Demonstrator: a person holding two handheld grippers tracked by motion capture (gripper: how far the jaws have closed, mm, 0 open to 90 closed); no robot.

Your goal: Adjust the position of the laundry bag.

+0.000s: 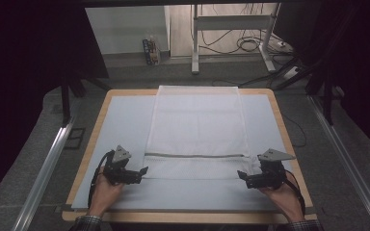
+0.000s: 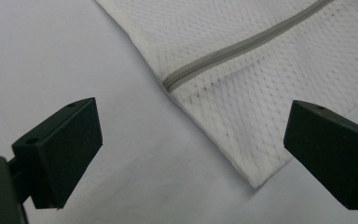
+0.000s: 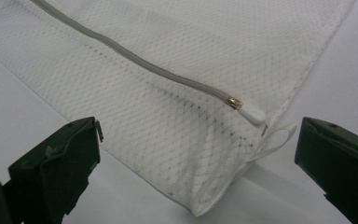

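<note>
A white mesh laundry bag [image 1: 196,130] lies flat in the middle of the table, with a grey zipper [image 1: 195,155] running across near its front end. My left gripper [image 1: 143,172] is open at the bag's near left corner [image 2: 256,179], which lies between its jaws, untouched. My right gripper [image 1: 241,175] is open at the near right corner [image 3: 200,205]. The zipper pull [image 3: 249,111] and a white loop [image 3: 279,137] show beside the right jaw.
A pale blue mat [image 1: 125,125] covers the wooden table [image 1: 91,139]. Beyond the far edge are a desk frame [image 1: 231,29] and cables [image 1: 250,43] on the floor. Metal rails [image 1: 46,163] run along both sides of the table.
</note>
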